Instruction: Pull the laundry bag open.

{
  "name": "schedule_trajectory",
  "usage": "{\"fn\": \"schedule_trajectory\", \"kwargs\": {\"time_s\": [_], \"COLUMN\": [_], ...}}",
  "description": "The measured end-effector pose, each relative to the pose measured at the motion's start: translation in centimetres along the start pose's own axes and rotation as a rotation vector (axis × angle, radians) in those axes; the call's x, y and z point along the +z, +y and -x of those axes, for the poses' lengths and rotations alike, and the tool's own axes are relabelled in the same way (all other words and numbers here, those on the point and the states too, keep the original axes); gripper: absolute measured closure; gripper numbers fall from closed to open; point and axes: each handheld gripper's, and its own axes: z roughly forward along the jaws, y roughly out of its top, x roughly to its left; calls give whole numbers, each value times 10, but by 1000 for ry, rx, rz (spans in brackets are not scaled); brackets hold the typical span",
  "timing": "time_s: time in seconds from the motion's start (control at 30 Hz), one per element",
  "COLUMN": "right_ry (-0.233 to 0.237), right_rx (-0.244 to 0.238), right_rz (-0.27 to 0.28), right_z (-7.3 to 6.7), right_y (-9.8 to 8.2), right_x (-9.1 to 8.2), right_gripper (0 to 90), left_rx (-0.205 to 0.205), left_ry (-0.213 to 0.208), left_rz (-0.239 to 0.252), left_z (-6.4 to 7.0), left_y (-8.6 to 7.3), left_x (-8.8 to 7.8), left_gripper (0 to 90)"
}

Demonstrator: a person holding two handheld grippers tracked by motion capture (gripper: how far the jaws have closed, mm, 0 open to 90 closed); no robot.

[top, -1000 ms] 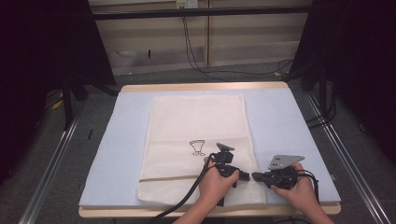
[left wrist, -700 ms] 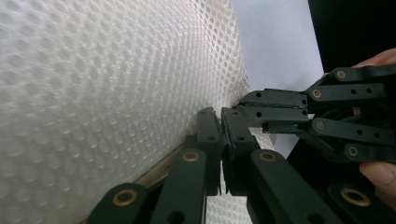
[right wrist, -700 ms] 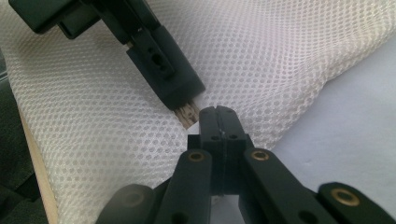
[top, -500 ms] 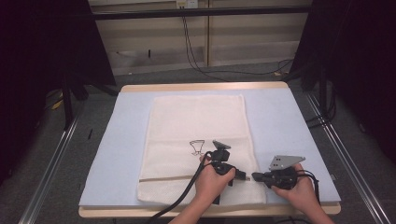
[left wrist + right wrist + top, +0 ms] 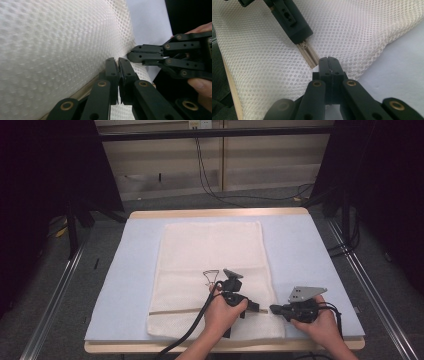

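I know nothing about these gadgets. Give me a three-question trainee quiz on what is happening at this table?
1. True or false: the right gripper has its jaws shut on the edge of the white mesh bag.
2. What lies in front of the left gripper? A) the bag's zipper B) a metal spoon C) a glass bottle
3. Name the small wire thing lying on the mesh bag just ahead of the person's left hand.

Key:
1. True.
2. A, the beige zipper across the bag.
3. A wire clip.
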Motion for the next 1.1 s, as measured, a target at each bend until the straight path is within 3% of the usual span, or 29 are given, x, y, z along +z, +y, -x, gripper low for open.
{"fn": "schedule_trajectory", "kwargs": {"time_s": [0.43, 0.73, 0.8, 0.87, 1.1], "right_ry": [-1, 2, 1, 1, 1], "right_rx": [-11, -4, 2, 4, 24], "right_rz": [-1, 0, -2, -1, -1], "right_z": [-1, 0, 0, 0, 0], "right_y": [0, 0, 0, 0, 0], "right_x": [0, 0, 0, 0, 0], "right_gripper": [900, 900, 900, 900, 900], "left_rx": [2, -11, -4, -16, -6], "left_ry": [16, -12, 0, -16, -15], "left_rz": [4, 2, 1, 4, -4], "left_z": [-9, -11, -12, -13, -14], "left_y": [-1, -1, -1, -1, -1], "left_x": [-14, -16, -16, -17, -17], "left_gripper": [874, 874, 874, 874, 874]}}
